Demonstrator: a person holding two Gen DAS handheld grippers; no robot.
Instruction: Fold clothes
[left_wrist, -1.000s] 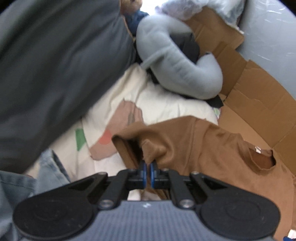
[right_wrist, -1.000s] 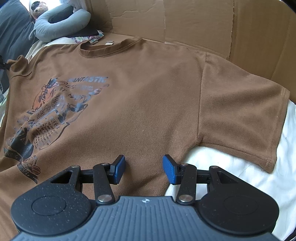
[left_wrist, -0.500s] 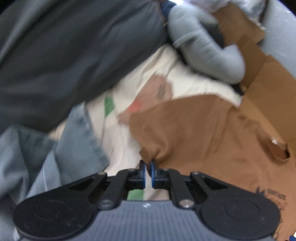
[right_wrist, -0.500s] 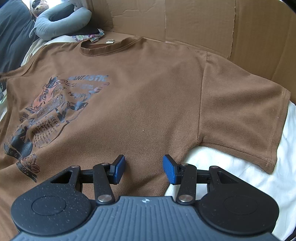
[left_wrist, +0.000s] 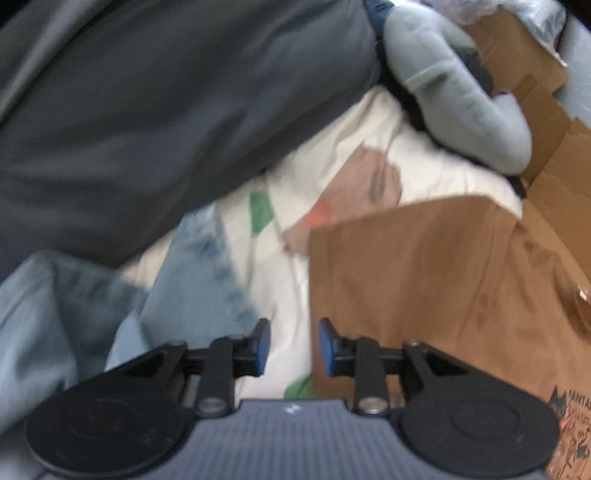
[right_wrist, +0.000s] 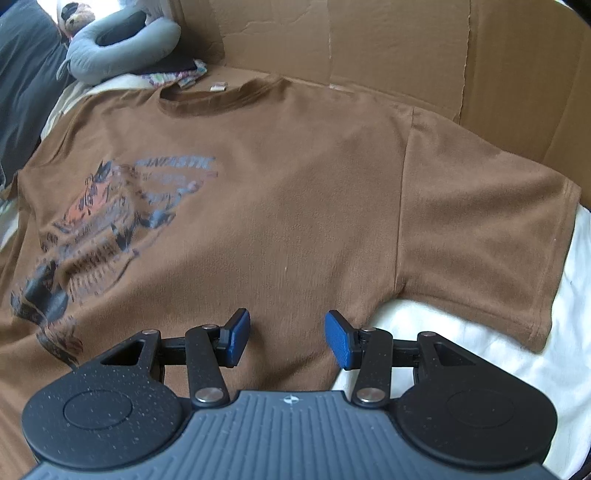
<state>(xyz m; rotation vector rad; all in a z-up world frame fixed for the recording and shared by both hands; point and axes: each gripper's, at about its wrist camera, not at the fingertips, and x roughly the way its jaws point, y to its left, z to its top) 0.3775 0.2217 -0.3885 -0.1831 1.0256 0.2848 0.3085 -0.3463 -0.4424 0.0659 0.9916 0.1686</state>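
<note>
A brown T-shirt (right_wrist: 295, 184) with a blue and orange print lies face up and spread flat on the bed. Its left sleeve (left_wrist: 424, 277) lies flat in the left wrist view. My left gripper (left_wrist: 294, 347) hangs over the white sheet at that sleeve's outer edge. Its jaws are opening and the pads press on nothing; the sleeve edge runs beside the right pad. My right gripper (right_wrist: 286, 338) stands open low over the shirt's side, near the right armpit, with nothing gripped.
A grey neck pillow (left_wrist: 461, 110) and a dark grey cushion (left_wrist: 147, 110) lie beyond the left sleeve, with light blue denim (left_wrist: 92, 314) to its left. Cardboard walls (right_wrist: 369, 44) stand behind the shirt. White bedding (right_wrist: 480, 350) shows under the right sleeve.
My left gripper pulled the bunched sleeve outward and down, then let go; its jaws have parted and the sleeve now lies flat. The right gripper has not moved.
</note>
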